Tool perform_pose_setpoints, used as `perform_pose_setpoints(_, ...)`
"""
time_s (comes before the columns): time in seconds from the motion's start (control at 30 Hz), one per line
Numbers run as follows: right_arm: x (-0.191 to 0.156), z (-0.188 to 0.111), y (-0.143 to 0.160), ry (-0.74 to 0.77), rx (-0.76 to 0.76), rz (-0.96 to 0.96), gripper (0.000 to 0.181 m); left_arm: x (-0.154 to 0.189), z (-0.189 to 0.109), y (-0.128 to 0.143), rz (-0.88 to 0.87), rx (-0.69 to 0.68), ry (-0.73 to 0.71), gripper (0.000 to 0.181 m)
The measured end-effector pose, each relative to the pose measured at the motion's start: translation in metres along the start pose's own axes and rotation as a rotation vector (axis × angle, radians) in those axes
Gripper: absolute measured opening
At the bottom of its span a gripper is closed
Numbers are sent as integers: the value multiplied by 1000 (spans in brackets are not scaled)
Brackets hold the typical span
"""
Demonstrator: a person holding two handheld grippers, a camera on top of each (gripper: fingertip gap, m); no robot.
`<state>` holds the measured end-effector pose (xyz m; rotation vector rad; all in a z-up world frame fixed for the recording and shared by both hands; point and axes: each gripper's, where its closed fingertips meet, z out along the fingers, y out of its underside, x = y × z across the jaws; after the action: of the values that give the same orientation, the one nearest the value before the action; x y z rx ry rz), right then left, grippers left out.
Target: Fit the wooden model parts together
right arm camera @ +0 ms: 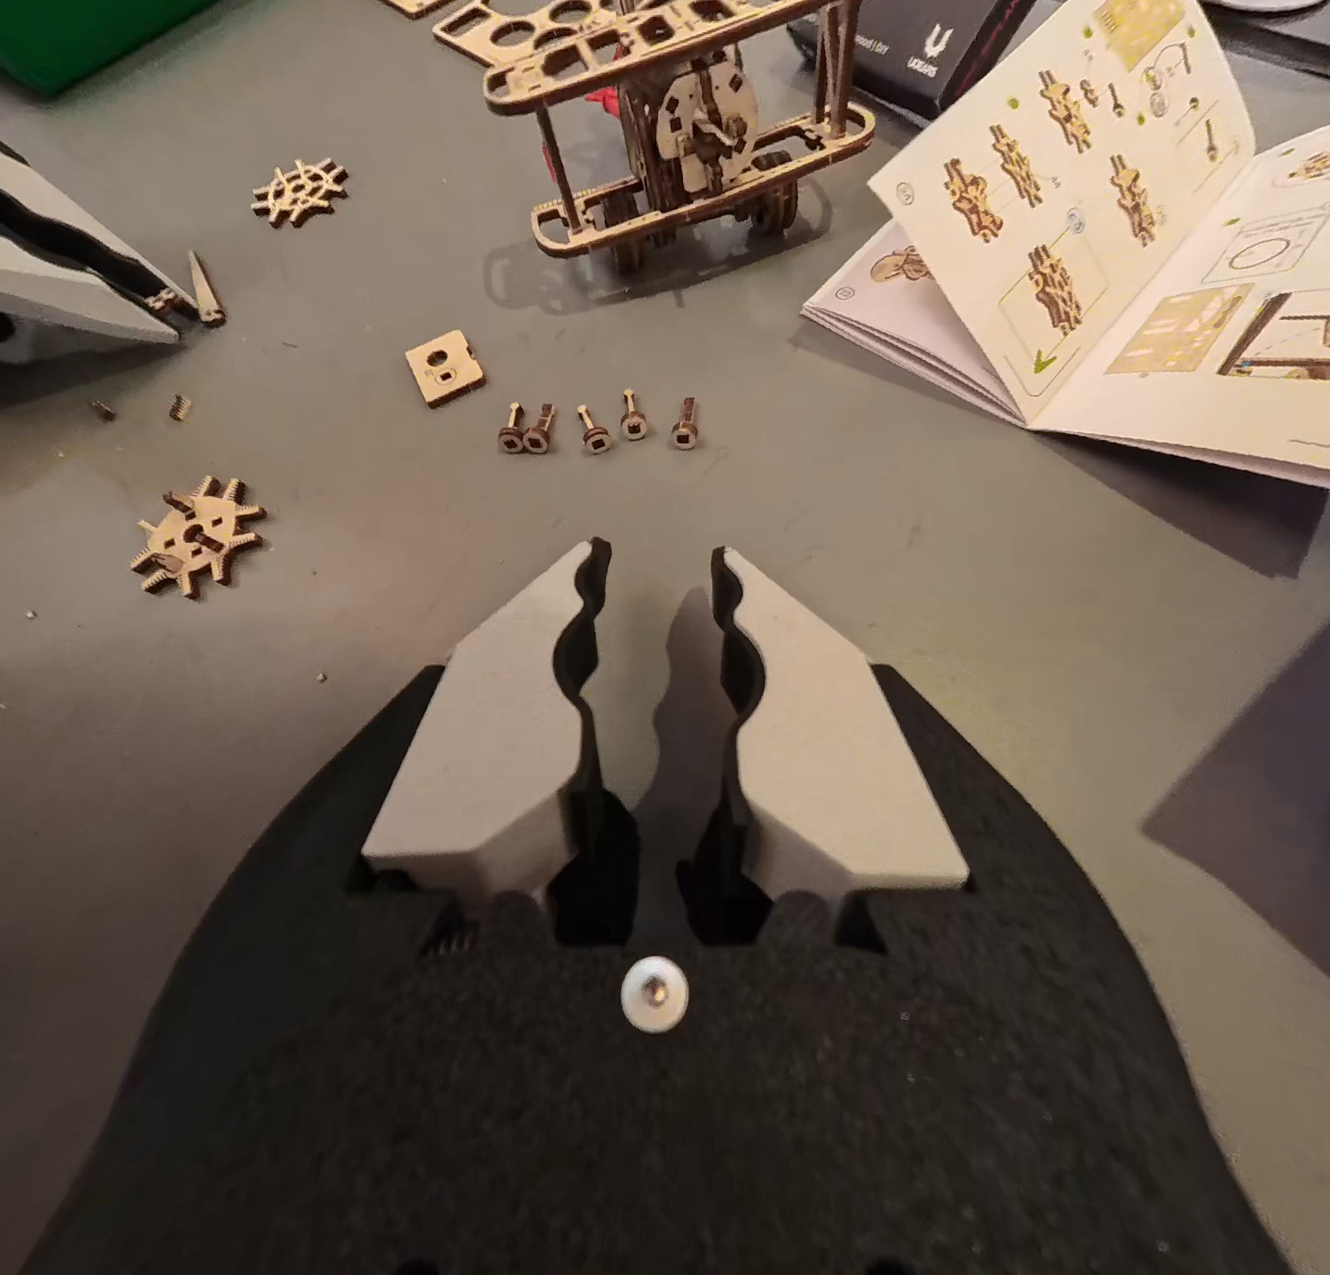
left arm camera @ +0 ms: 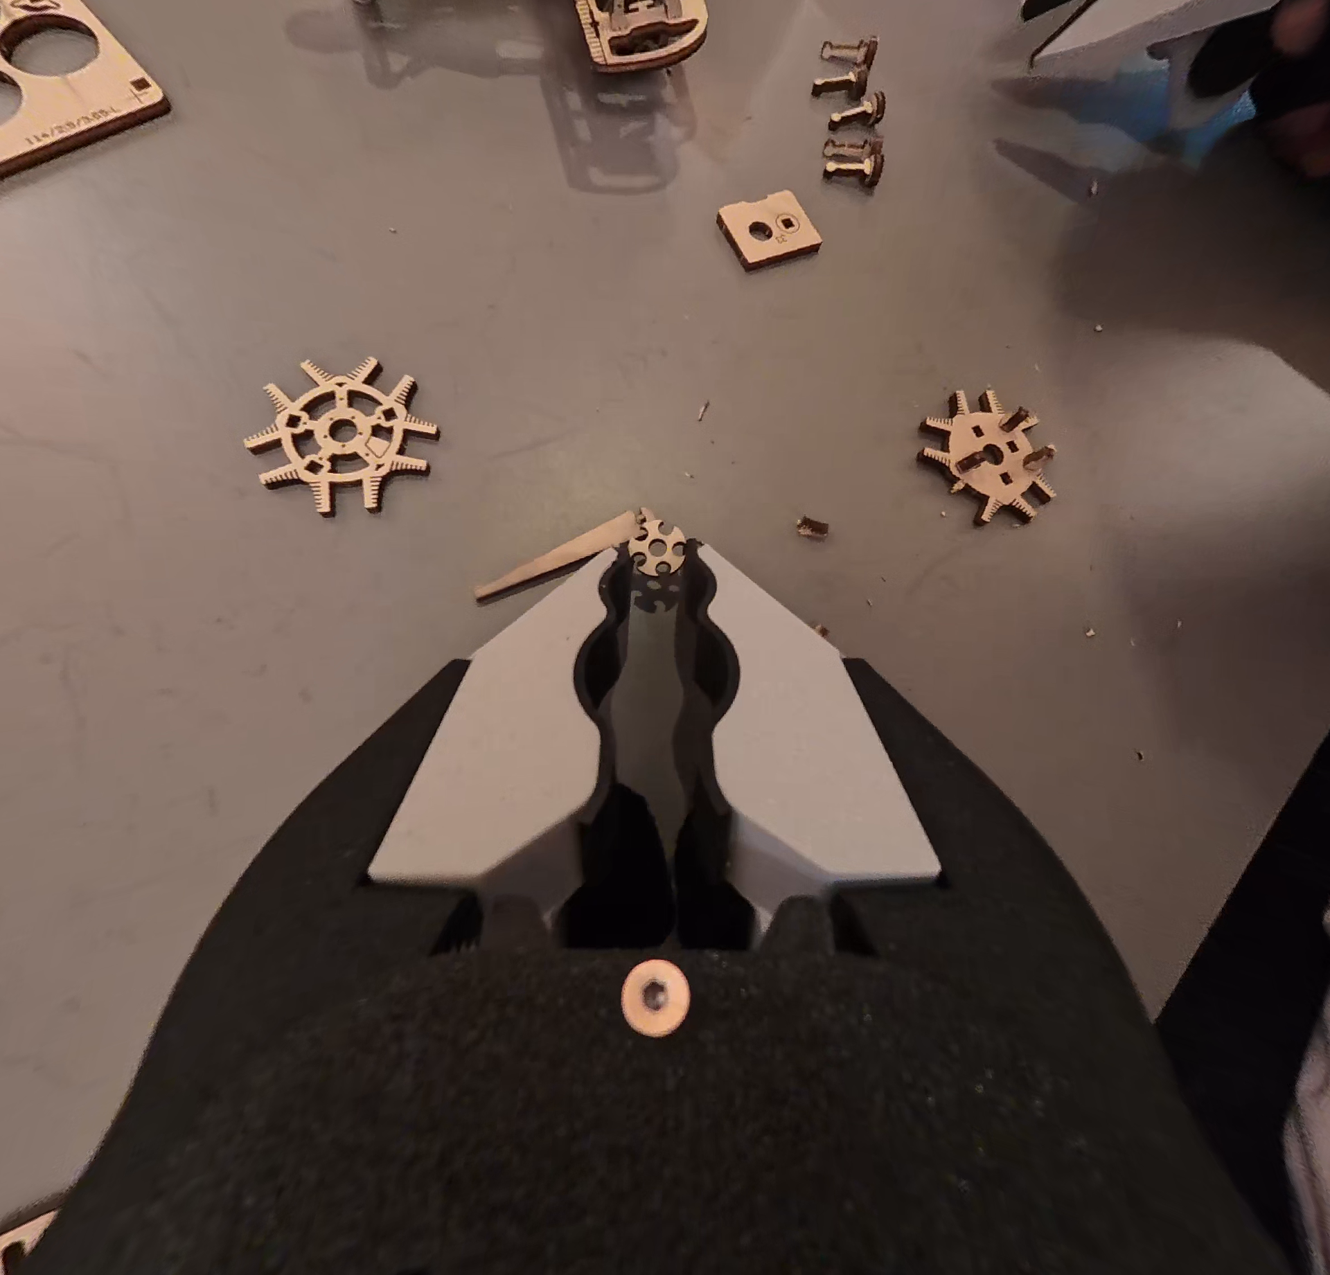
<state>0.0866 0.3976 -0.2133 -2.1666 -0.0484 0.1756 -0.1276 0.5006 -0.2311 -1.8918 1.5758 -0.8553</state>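
My left gripper is shut on a small round wooden disc with several holes, held at the fingertips just above the grey table. A tapered wooden stick lies by the left fingertip; whether it touches the disc I cannot tell. In the right wrist view the left gripper is at the far left with the stick beside it. My right gripper is open and empty, just above the table, short of a row of wooden pins.
A spoked toothed wheel lies to the left and a toothed disc with pegs to the right. A square plate, a wooden biplane model, an open instruction booklet and cut-out sheets lie farther back. The left gripper's tips are roughly 25 centimetres from the right gripper's. To reach the spoked toothed wheel in a straight line is about 8 centimetres for my left fingers, about 25 centimetres for my right. Look for it in the right wrist view too.
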Motion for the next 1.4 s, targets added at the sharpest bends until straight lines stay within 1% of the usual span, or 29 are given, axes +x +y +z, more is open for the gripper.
perform_pose_setpoints(0.23,1,-2,-2,-29,18,41,27,-3,0,0,-7,2,-19,12)
perform_pose_setpoints(0.43,-2,2,2,-38,-17,29,27,-3,0,0,-6,2,-23,12)
perform_pose_setpoints(0.7,-3,2,3,-40,-24,20,25,-3,0,0,4,1,-32,12)
perform_pose_setpoints(0.87,-8,4,3,-32,-31,-31,25,-3,0,0,21,-1,-44,12)
perform_pose_setpoints(0.93,-13,7,-5,-33,4,-38,23,-1,0,1,32,-3,-41,11)
perform_pose_setpoints(1.0,-22,16,-18,-48,51,-4,23,0,0,0,32,0,-33,11)
perform_pose_setpoints(1.03,-31,21,-22,-87,54,17,23,0,-1,0,34,4,-32,11)
perform_pose_setpoints(1.1,-48,33,-20,-144,-4,30,25,2,-2,-1,47,14,-23,12)
perform_pose_setpoints(1.13,-53,38,-16,-138,-37,0,25,4,-3,-2,56,19,-16,12)
perform_pose_setpoints(1.2,-47,45,-9,-30,-92,-94,20,8,-3,-2,76,25,-4,11)
perform_pose_setpoints(1.23,-47,47,-10,1,-97,-138,17,10,-4,-2,88,29,3,11)
perform_pose_setpoints(1.3,-54,50,-13,16,-88,-182,16,14,-5,-3,113,37,12,12)
perform_pose_setpoints(1.4,-63,51,-27,16,-25,-187,16,21,-6,-3,149,49,44,12)
